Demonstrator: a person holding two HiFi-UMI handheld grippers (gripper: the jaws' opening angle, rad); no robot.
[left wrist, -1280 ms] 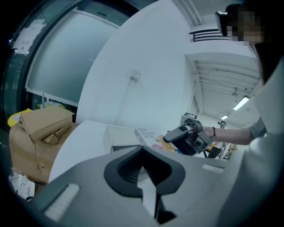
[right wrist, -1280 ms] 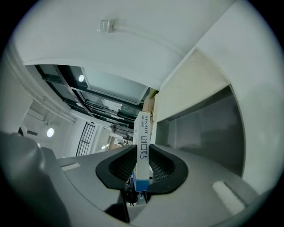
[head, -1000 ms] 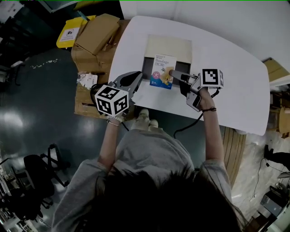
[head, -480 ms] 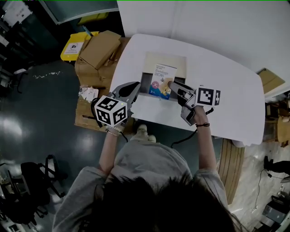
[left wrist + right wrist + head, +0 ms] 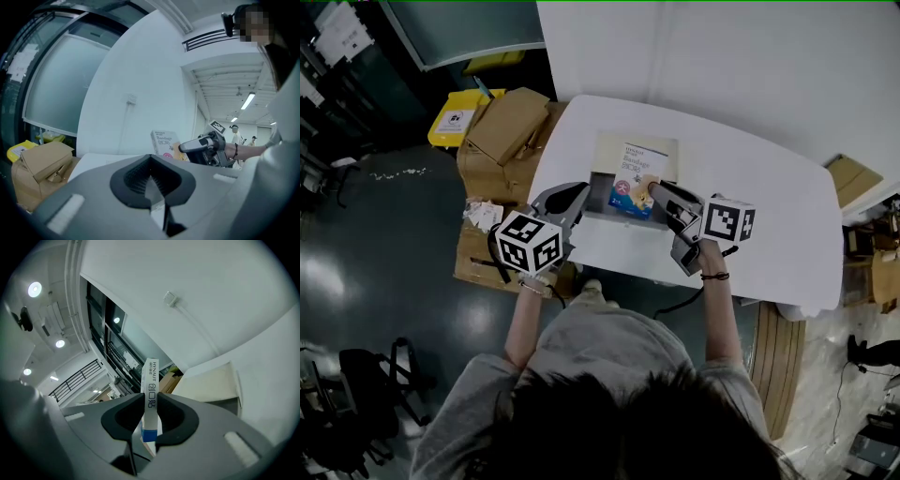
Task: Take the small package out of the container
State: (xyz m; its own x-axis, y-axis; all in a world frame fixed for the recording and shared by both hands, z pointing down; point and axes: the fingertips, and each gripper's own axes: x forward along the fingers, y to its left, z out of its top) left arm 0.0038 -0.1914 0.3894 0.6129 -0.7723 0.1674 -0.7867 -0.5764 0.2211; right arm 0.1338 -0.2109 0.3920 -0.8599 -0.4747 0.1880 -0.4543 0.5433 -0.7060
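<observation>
Right gripper (image 5: 150, 422) is clamped on the small package (image 5: 151, 378), which is edge-on and upright between the jaws. The cream container (image 5: 211, 383) sits behind it on the white table (image 5: 274, 366).

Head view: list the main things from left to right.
Yellow labelled bin → brown cardboard box → left gripper → small blue-and-white bandage package → right gripper, clamped on that package.

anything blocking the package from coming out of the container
Nothing visible does. The right hand-held gripper is clamped on the package, which stands upright over the open container; the left hand-held gripper is off to the side.
</observation>
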